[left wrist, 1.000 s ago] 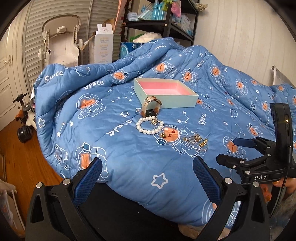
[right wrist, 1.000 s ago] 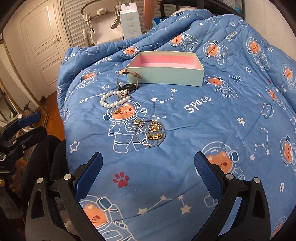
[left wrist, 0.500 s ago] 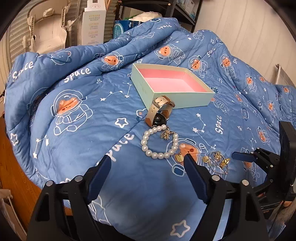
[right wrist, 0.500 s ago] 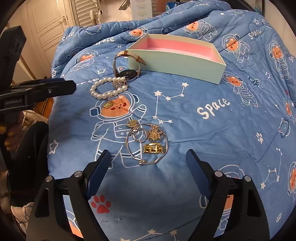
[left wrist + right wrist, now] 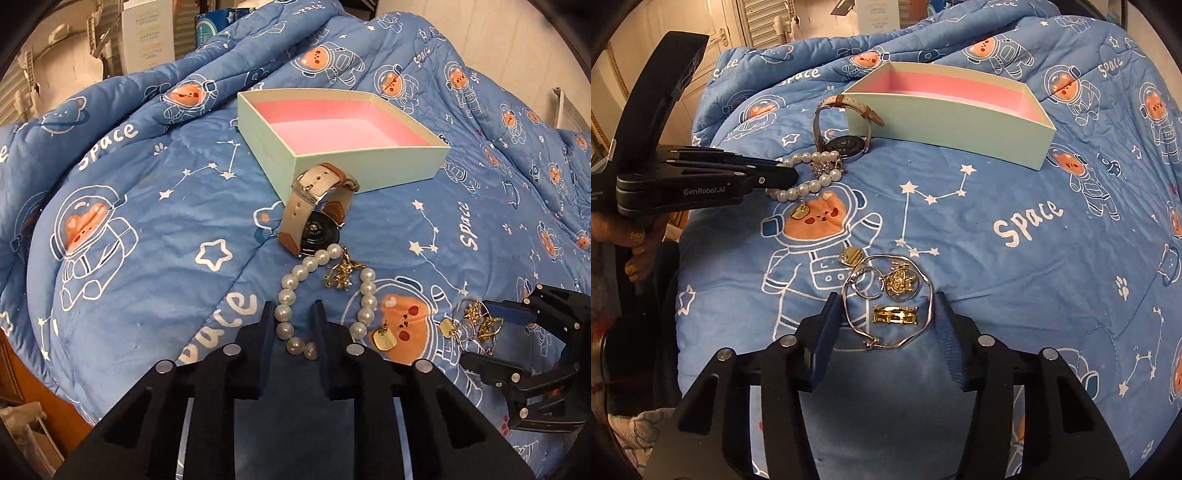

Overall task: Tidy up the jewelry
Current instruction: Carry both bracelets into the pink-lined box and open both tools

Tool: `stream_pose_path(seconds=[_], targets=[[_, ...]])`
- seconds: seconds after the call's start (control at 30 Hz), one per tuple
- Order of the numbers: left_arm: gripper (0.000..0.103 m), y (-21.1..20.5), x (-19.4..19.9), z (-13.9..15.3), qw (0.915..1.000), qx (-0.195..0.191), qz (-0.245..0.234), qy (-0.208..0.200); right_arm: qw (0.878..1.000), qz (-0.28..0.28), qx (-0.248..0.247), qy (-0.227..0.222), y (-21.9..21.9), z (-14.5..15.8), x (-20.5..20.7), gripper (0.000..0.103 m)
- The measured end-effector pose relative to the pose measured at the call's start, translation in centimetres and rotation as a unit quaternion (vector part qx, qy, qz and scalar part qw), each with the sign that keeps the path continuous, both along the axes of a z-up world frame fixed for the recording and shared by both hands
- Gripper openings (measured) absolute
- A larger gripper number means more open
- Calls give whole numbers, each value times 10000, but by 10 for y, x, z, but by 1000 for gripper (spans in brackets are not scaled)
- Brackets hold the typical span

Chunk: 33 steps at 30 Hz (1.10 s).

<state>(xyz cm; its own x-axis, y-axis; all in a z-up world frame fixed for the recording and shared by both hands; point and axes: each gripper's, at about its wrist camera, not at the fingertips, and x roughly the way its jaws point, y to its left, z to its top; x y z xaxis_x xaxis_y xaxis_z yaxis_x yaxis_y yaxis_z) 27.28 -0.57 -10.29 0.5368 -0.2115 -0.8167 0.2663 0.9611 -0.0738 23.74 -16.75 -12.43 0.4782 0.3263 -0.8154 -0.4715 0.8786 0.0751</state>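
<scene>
Both grippers moved in over blue quilt [image 5: 147,206] since earlier frames, jaws just been closing. Left gripper [image 5: 293,325] lower centre of left view, jaws clenched on near beads of pearl bracelet [image 5: 364,295]. Right gripper [image 5: 884,314] lower centre of right view, jaws half closed astride silver bangle [image 5: 886,295], gold rings [image 5: 895,315] inside it, pads not clearly touching. Beyond pearls: watch [image 5: 317,218] leaning on mint box [image 5: 369,166], pink inside, empty. Open quilt left and right of box; bed edge at frame left.
</scene>
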Motion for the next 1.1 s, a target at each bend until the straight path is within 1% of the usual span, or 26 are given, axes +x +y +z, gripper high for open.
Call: stream_pose_path(seconds=[0.03, 0.13, 0.27, 0.5, 0.7, 0.9, 1.1], targets=[[12, -2, -1, 0, 10000, 13, -17, -13, 10000, 4, -5, -9, 0, 0, 0, 51], [9, -2, -1, 1, 10000, -50, 18, -35, 10000, 12, 12, -37, 0, 1, -1, 50], [9, -1, -5, 10, 9995, -284, -5, -119, 9998, -16, 147, -97, -4, 4, -3, 50], [9, -15, -21, 38, 9976, -479, -310, -396, 9991, 45, 317, -274, -9, 21, -9, 50], [9, -24, -29, 55, 9957, -610, -513, -483, 9981, 30, 554, -264, -17, 37, -6, 50], [9, -29, -22, 78, 9928, -821, -710, -509, 9962, 44, 846, -201, -25, 54, 12, 50], [9, -35, 2, 99, 9913, -856, -833, -553, 9968, 112, 625, -495, -26, 75, 48, 50]])
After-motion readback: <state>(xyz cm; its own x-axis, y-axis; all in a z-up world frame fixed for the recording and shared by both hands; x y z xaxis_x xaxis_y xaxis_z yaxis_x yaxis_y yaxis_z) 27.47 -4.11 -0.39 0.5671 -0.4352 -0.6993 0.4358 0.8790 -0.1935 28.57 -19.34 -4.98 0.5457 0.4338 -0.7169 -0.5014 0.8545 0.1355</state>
